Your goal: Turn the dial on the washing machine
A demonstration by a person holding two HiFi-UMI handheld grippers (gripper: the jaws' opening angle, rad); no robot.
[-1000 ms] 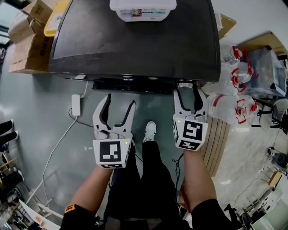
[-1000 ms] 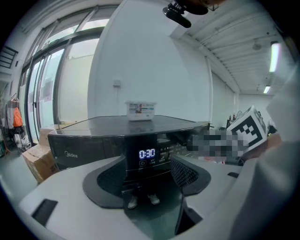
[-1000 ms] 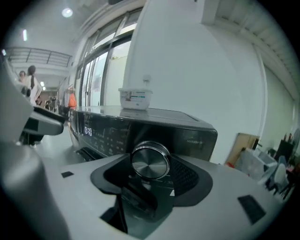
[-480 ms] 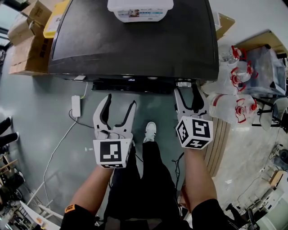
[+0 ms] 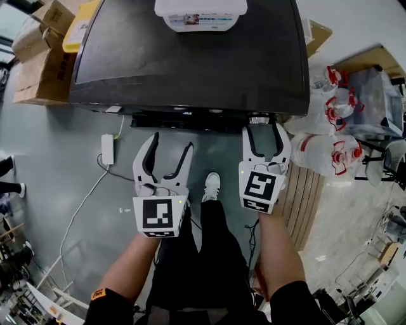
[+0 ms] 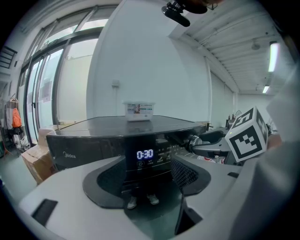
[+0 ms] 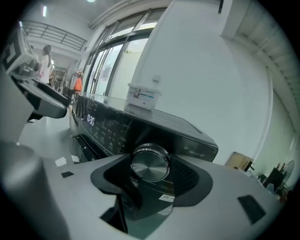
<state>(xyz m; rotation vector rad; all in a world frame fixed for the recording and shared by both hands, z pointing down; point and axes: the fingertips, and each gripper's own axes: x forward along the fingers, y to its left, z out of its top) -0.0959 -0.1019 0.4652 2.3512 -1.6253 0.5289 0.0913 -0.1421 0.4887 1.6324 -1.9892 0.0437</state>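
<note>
your right gripper [image 5: 261, 130] is clenched on the dial [image 7: 150, 163]. in the right gripper view the round brushed-metal dial sits squarely between the 2 jaws, with a dark pad close against each side of its rim. the dial is on the front panel of the washing machine [image 5: 190, 57], at the panel's right end, just under the right front corner of the dark top. in the head view the jaws reach up to that corner and only a sliver of silver shows between their tips. the marker cube on this gripper sits slightly tilted.

your left gripper [image 5: 170, 145] is released: its 2 jaws stand wide apart with nothing between them. it hangs in front of the machine's front edge, clear of the panel and well to the left of the right gripper. through its jaws you look at the lit display [image 6: 145, 154], which reads 0:30 and sits near the middle of the front panel.

a white container [image 5: 200, 13] with a printed label stands at the far edge of the machine's top, about midway along it. cardboard boxes [image 5: 38, 57] sit beside the machine's left edge. clear water bottles [image 5: 330, 146] with red handles lie off its right front corner. a white adapter [image 5: 106, 148] with its cable lies on the floor below the front left corner, and your white shoe [image 5: 212, 185] shows on the floor between the 2 grippers.
</note>
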